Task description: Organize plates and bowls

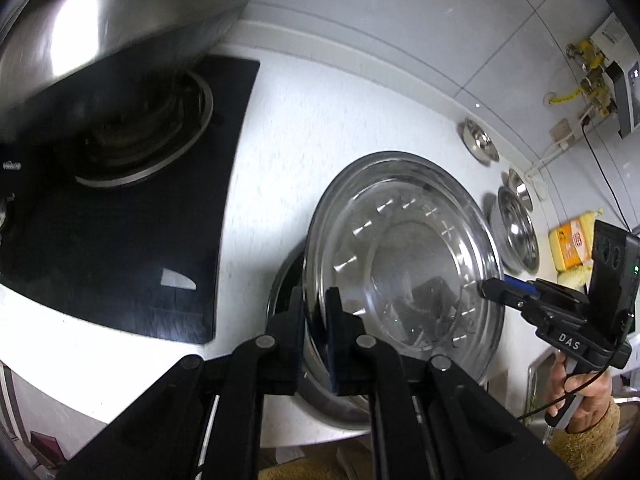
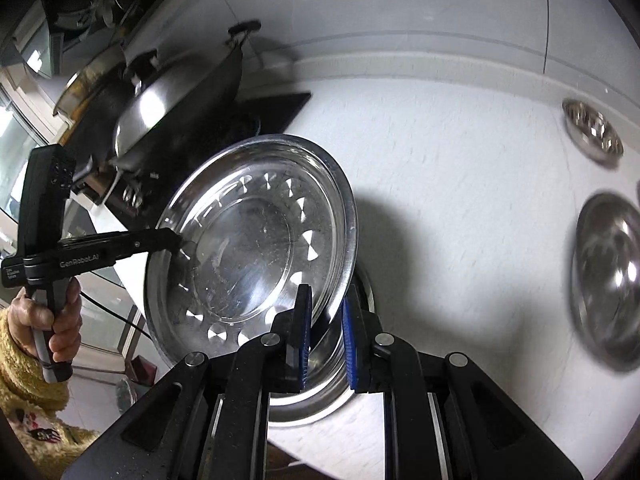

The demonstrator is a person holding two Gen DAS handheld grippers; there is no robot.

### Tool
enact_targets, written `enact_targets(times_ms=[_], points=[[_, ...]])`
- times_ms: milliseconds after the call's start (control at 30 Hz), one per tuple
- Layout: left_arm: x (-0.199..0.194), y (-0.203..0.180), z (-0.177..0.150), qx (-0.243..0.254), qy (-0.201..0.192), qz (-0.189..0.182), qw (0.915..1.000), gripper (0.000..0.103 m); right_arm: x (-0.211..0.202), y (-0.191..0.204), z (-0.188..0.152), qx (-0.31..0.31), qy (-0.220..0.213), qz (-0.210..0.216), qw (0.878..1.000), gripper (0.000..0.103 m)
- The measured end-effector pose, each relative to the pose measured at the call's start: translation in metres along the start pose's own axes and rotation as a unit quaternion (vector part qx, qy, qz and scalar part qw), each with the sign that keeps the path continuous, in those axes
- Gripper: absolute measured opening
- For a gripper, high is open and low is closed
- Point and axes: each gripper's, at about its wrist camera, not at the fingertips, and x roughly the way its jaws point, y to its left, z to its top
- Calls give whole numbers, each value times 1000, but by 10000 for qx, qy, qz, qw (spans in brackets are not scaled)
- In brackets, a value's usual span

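Observation:
A large shiny steel plate (image 1: pixel 404 256) is held tilted above a second steel plate (image 1: pixel 320 404) that lies on the white counter. My left gripper (image 1: pixel 314 320) is shut on the tilted plate's near rim. My right gripper (image 2: pixel 326 320) straddles the opposite rim of the same plate (image 2: pixel 256 240), its blue pads a little apart from the rim. The right gripper also shows in the left wrist view (image 1: pixel 500 290) at the plate's right edge. The left gripper shows in the right wrist view (image 2: pixel 176 240) on the plate's left rim.
A black gas hob (image 1: pixel 120 208) with a lidded wok (image 1: pixel 112 28) is at the left. Small steel bowls (image 1: pixel 480 142) and a steel plate (image 1: pixel 516 232) lie on the counter at the right, seen also in the right wrist view (image 2: pixel 610 280). A yellow sponge pack (image 1: pixel 572 244) is far right.

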Motion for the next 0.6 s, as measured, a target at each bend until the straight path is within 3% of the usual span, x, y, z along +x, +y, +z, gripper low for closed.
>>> enact_targets(times_ms=[200, 600], points=[[25, 0, -23, 122, 260, -22, 9996, 9, 21, 2, -20, 295, 220, -183, 9992, 13], [45, 2, -28, 290, 448, 110, 9985, 10, 42, -11, -35, 525, 498, -473, 9963, 14]])
